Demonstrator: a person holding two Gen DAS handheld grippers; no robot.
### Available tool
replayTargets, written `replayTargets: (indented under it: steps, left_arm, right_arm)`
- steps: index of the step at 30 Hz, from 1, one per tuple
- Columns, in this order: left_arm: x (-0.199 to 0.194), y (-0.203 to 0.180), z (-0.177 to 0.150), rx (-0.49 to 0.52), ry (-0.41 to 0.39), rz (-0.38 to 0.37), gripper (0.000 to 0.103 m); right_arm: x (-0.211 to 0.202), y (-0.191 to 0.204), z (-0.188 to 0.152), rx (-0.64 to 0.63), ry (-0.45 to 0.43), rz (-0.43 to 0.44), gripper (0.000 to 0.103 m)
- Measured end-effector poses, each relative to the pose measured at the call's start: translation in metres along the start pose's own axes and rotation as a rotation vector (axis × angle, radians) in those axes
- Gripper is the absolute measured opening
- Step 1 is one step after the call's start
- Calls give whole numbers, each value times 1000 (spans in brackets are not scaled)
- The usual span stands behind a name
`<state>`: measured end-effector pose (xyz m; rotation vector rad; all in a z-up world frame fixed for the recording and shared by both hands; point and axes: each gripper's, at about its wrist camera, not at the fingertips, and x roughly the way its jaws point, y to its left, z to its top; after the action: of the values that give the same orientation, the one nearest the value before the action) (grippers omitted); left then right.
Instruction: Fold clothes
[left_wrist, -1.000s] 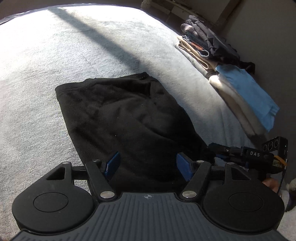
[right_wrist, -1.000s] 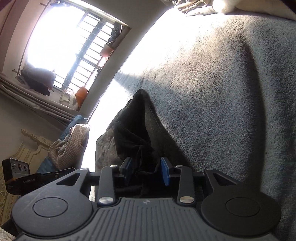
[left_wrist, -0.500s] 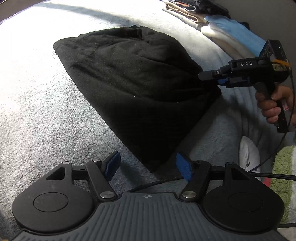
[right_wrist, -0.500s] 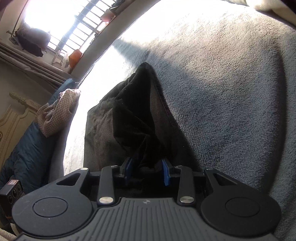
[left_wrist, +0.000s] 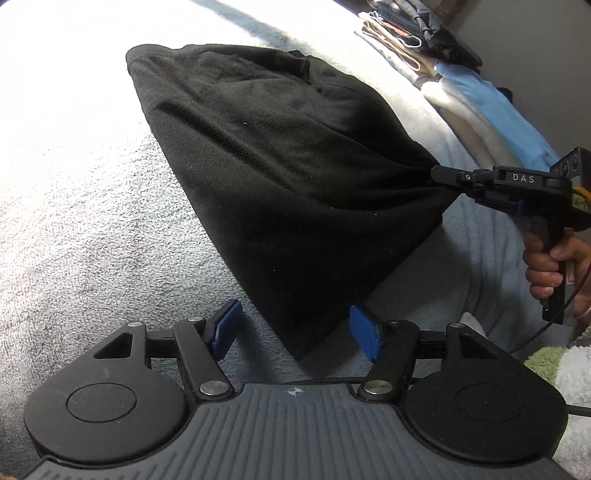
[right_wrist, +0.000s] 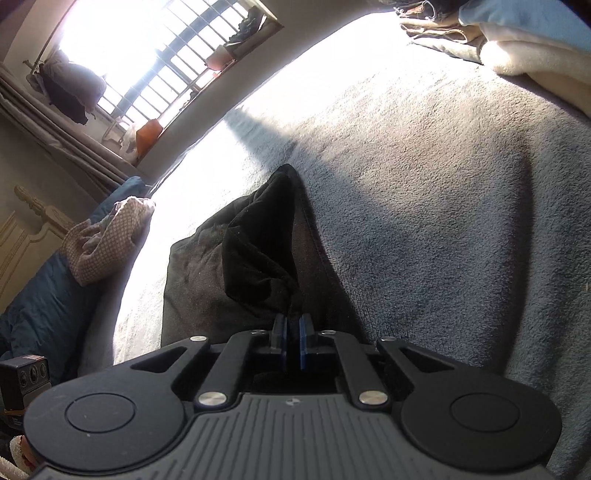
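The left gripper (left_wrist: 295, 330) is hovering with its fingers spread apart, just short of the near corner of the black garment (left_wrist: 288, 177). The right gripper (right_wrist: 292, 332) is clamping a bunched edge of this garment, lifting it off the grey blanket (left_wrist: 74, 229). Folded clothes (left_wrist: 491, 110) are lying stacked beyond.

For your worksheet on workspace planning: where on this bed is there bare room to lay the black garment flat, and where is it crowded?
Bare grey blanket lies left of the black garment. The far right edge is crowded with stacked folded clothes.
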<state>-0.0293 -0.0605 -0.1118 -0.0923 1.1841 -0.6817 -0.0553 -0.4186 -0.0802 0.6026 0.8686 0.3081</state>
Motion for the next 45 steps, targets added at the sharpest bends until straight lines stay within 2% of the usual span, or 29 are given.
replayTargets:
  steps: [5, 10, 14, 17, 22, 25, 28, 29, 32, 35, 36, 38, 39, 40, 41, 42, 45]
  left_arm:
    - [2, 1, 2, -7, 11, -10, 59]
    - [-1, 5, 6, -22, 16, -28, 57]
    - [-5, 7, 6, -18, 26, -20, 54]
    - [-11, 8, 4, -13, 31, -18, 54]
    - [-13, 16, 6, -77, 50, -50, 54]
    - [-11, 19, 7, -110, 56, -63, 54]
    - [-8, 22, 8, -144, 66, -84, 53]
    - [-7, 22, 8, -156, 72, -92, 51]
    - [0, 24, 10, -185, 101, -118, 50]
    - [8, 25, 10, -216, 123, -141, 43]
    - [10, 26, 9, -229, 128, -145, 41]
    - [14, 30, 8, -252, 134, -141, 24]
    - [16, 31, 8, -262, 136, -138, 19]
    - [17, 32, 8, -267, 135, -135, 8]
    - [18, 33, 8, -268, 132, -135, 5]
    - [18, 32, 9, -261, 128, -145, 4]
    - [12, 31, 9, -233, 118, -198, 3]
  right_arm:
    - [3, -10, -4, 23, 14, -27, 6]
    - [-7, -9, -7, 20, -26, -6, 5]
    - [1, -17, -15, 24, 0, -45, 5]
    - [0, -17, -19, 8, -5, -53, 5]
    - [6, -12, -21, -70, 22, -106, 8]
    - [-1, -16, -16, -28, 6, -57, 15]
    - [-14, -24, -8, 37, -39, -36, 44]
    - [-16, -27, -5, 54, -47, -34, 49]
    - [-13, -38, 4, 119, -15, -9, 53]
    - [2, -46, 8, 180, 79, 41, 59]
    - [9, -46, 8, 178, 119, 39, 59]
    - [20, -42, 6, 143, 178, 23, 59]
    - [23, -39, 4, 119, 190, 23, 58]
    - [24, -36, 3, 98, 197, 23, 53]
    - [25, -32, 2, 70, 207, 12, 30]
    - [27, -29, 1, 46, 222, 0, 15]
    - [23, -20, -1, 12, 224, 11, 9]
